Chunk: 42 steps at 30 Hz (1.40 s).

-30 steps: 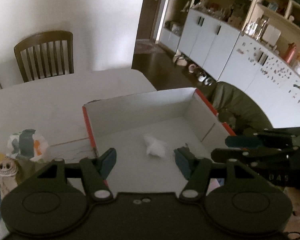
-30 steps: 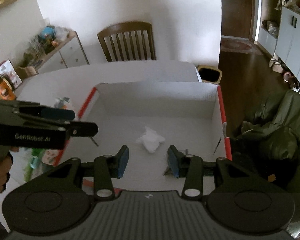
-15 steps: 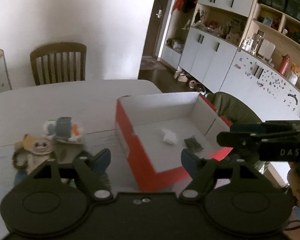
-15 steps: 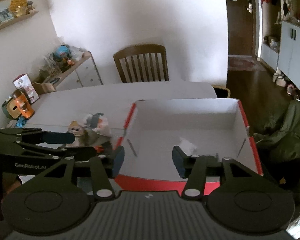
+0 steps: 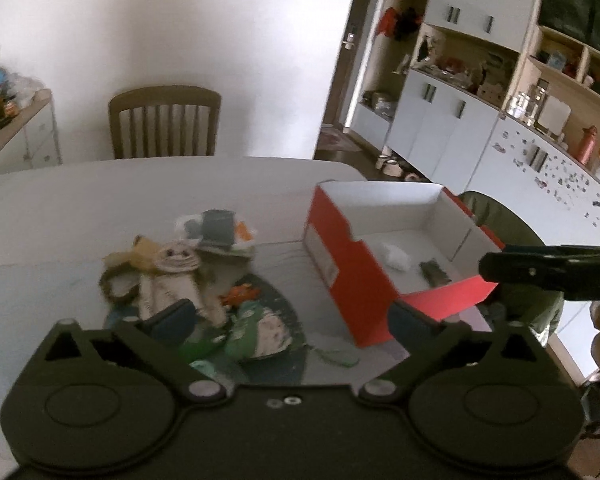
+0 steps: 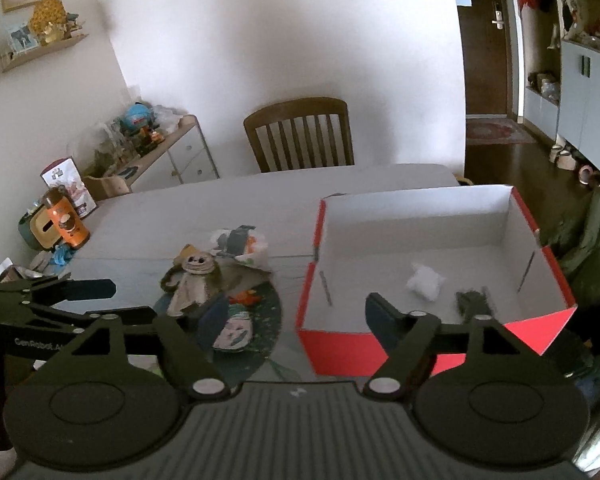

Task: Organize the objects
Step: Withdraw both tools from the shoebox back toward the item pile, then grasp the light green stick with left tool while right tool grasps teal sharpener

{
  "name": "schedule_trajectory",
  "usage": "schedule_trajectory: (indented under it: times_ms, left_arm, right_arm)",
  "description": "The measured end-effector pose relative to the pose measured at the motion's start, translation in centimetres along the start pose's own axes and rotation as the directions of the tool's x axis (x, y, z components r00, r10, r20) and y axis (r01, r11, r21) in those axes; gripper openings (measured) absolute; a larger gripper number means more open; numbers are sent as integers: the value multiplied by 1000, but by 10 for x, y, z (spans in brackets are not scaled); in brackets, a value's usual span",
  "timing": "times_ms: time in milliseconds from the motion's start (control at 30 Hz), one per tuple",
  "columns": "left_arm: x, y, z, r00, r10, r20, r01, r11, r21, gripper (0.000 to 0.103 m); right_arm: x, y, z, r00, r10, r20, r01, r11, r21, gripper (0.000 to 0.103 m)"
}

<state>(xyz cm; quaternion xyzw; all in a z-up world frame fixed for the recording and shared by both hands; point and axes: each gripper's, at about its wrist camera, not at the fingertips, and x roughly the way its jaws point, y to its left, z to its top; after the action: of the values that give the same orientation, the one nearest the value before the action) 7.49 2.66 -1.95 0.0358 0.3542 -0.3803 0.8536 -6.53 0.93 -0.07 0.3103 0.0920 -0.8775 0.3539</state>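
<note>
A red box (image 5: 340, 256) (image 6: 340, 344) with a white inside stands open on the table. In it lie a white crumpled wad (image 5: 396, 256) (image 6: 424, 284) and a small dark item (image 5: 434, 272) (image 6: 474, 304). Left of the box is a pile of soft things: an owl-faced cloth (image 5: 176, 258) (image 6: 198, 264), a white, grey and orange bundle (image 5: 216, 228) (image 6: 240, 242) and a green piece (image 5: 256, 324). My left gripper (image 5: 290, 318) hovers over the pile's near side, jaws opening, gripping nothing. My right gripper (image 6: 298, 314) hangs before the box's left front corner, jaws opening, empty.
The pile rests partly on a dark round mat (image 6: 268, 308). A wooden chair (image 5: 164, 120) (image 6: 300, 132) stands at the table's far side. An orange bottle (image 6: 66, 224) and clutter sit at the table's left end. A green jacket (image 6: 592, 248) lies right of the box.
Both grippers have pulled back from over the box and shifted left, so the pile has come into view. Both pairs of jaws stand wider than before.
</note>
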Motion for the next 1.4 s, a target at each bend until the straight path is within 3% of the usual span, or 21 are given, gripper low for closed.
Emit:
schedule_trajectory:
  times_ms: [200,367,700,1167,1400]
  left_arm:
    - [3,27,-16,996,31,-82,-33,999,-21,102]
    - [0,50,-33,998,35,-52,-37,999,-36,102]
    - [20,85,-57,988,105,-111,-109,993,-37,102]
    - [63,91,-83,977,152,-151,-152,988,13,98]
    - [79,86,-92,973,141,-183,-140,990,20,93]
  right_arm:
    - [6,28,-10,1000,4,-6,-4,1000,-22,84]
    - [18,45,-18,999,-7,-36,6,1000,-29,84]
    - [52,71,-28,993,-15,-120,11,999,-35,84]
    - [118,102,-41,972,-26,-236,7,997,-78,84]
    - [164,127,-44,943,-7,-334,-16,998,-68,84]
